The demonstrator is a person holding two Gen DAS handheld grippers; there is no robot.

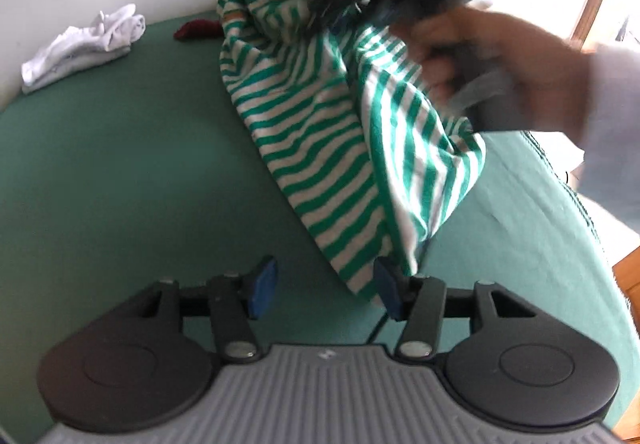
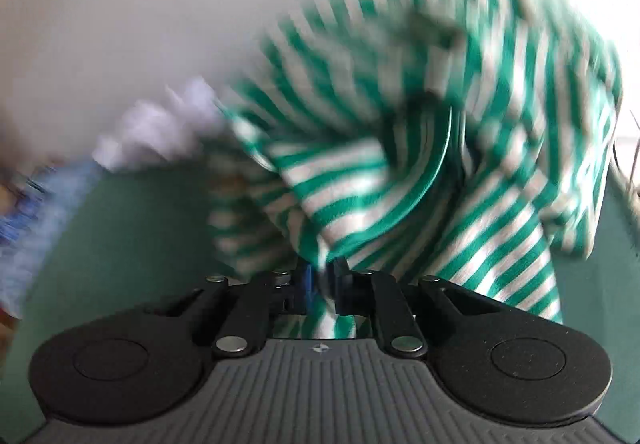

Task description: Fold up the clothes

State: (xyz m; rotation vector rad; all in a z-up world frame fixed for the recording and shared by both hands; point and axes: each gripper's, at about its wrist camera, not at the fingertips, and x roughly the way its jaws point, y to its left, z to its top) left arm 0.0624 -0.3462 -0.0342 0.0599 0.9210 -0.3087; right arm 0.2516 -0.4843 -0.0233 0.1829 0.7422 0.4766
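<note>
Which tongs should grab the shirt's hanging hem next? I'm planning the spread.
Left. The left tongs are open beside the shirt hem; the right tongs are shut on its lifted end.

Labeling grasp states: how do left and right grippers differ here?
Left gripper: jaws wide apart, holding nothing; the striped shirt only hangs by its right finger. Right gripper: jaws closed on the shirt, lifting it off the green cover. Both have blue pads.
</note>
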